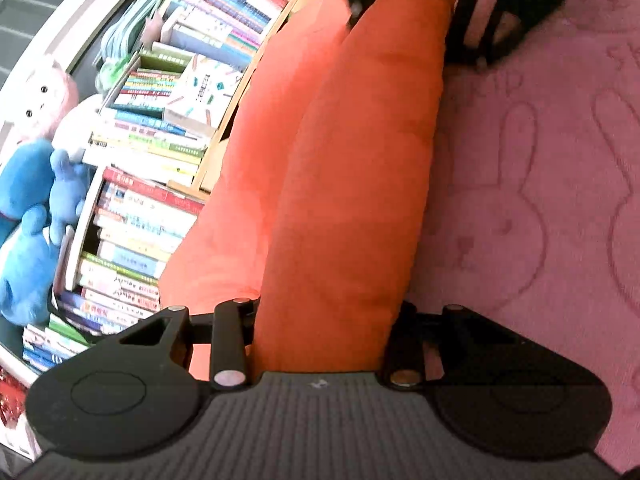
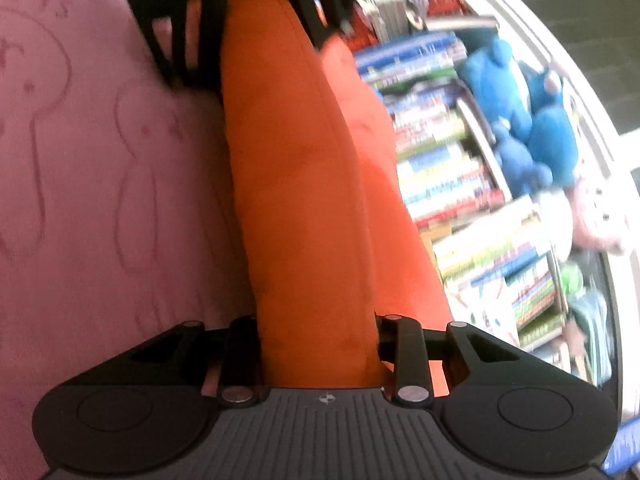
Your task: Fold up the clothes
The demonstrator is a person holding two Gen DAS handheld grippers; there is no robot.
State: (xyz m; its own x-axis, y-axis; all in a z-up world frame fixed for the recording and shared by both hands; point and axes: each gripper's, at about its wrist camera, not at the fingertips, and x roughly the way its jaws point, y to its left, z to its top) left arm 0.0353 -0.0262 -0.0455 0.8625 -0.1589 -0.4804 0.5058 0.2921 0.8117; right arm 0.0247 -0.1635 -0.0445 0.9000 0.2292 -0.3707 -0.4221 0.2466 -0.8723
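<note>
Nearest in the left wrist view, the left gripper (image 1: 324, 320) has its jaws clamped on a thick fold of orange fleece garment (image 1: 360, 160), the cloth bulging out between the two black fingers right at the camera base. The right gripper (image 2: 316, 332) is pinched the same way on the other end of the same orange fleece garment (image 2: 296, 184), so the fold runs stretched between the two tools. In each view the opposite gripper shows at the far end of the cloth, closed on it.

A second, lower layer of the garment hangs beside the gripped fold, on the side toward the shelves. On the other side lies a pink bedspread (image 1: 540, 208) with a rabbit outline pattern, which the cloth touches or nearly touches; I cannot tell which.

Farther off stands a bookshelf (image 1: 160, 152) packed with colourful books, blurred in the right wrist view. Beyond it sit a blue plush toy (image 1: 28, 232) and a pink and white plush toy (image 1: 40, 96) against a white-framed window (image 1: 80, 20)
</note>
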